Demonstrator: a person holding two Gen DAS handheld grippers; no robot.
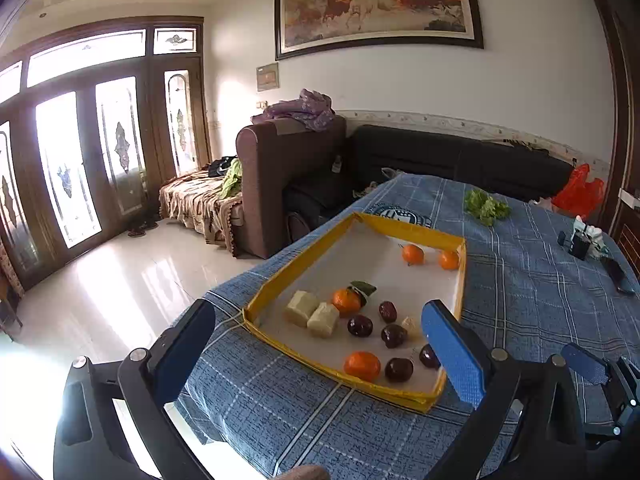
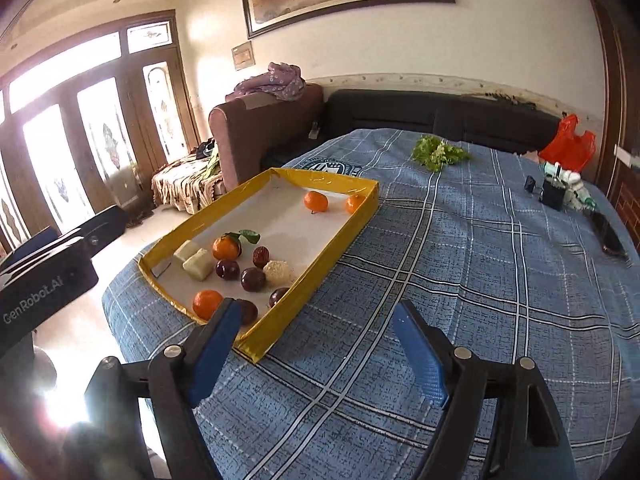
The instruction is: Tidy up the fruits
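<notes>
Both the left gripper (image 1: 320,356) and right gripper (image 2: 320,354) are held wide apart, fingers empty, short of the yellow tray (image 1: 400,234) on the worktop. Inside, tangerines (image 1: 362,365) and dark fruits (image 1: 399,369) lie crowded — one could be nudged and rolled.

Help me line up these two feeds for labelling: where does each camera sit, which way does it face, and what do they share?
Left wrist: rides the left gripper at the table's near edge, facing the yellow tray, sofa and glass doors; its own open fingers show, plus the other gripper's blue pad at lower right.
Right wrist: rides the right gripper further right, over the blue checked cloth; its open fingers show, with the other gripper's black body at left.
Shared: tray, oranges, lettuce, horse painting.
</notes>
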